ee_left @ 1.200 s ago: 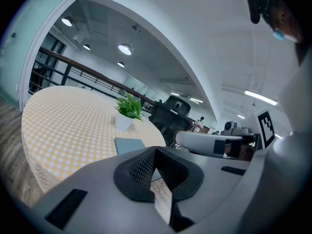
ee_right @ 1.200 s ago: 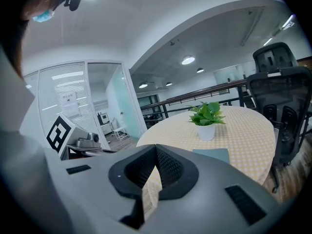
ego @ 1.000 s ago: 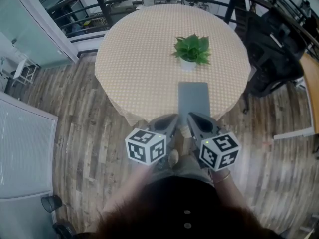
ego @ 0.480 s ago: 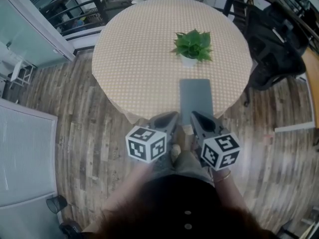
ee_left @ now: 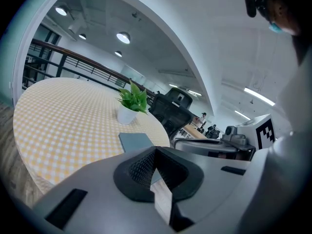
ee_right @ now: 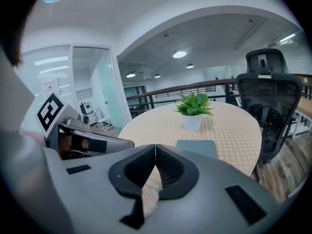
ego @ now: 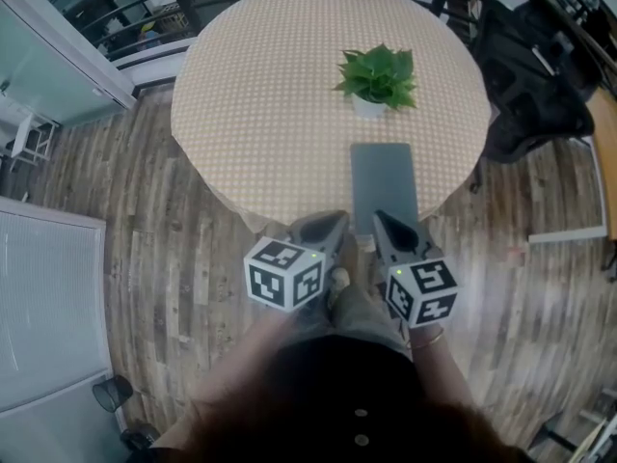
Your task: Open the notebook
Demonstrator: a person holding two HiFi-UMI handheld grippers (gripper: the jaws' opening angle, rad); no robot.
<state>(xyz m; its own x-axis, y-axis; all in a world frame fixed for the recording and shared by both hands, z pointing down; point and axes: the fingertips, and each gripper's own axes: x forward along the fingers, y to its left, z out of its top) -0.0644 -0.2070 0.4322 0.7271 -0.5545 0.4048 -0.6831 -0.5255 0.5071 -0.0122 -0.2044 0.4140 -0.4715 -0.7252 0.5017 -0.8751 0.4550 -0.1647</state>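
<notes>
A closed grey notebook [ego: 384, 183] lies flat on the round checkered table [ego: 270, 95], at its near edge, just in front of a small potted plant [ego: 378, 77]. My left gripper [ego: 337, 220] and right gripper [ego: 380, 218] hover side by side off the table's near edge, short of the notebook. Both are shut with nothing between their pads. The left gripper view has the notebook [ee_left: 136, 141] ahead and to the left of its jaws. In the right gripper view the notebook [ee_right: 197, 147] lies ahead and to the right, before the plant [ee_right: 193, 108].
A black office chair [ego: 535, 75] stands right of the table and shows in the right gripper view [ee_right: 268, 101]. Wooden floor [ego: 145, 249] surrounds the table. A railing [ego: 145, 8] runs behind it. A glass partition [ego: 48, 56] is at the left.
Both grippers have edged slightly toward the table's near edge, the right one a little lower. The notebook lies as before, still closed.
</notes>
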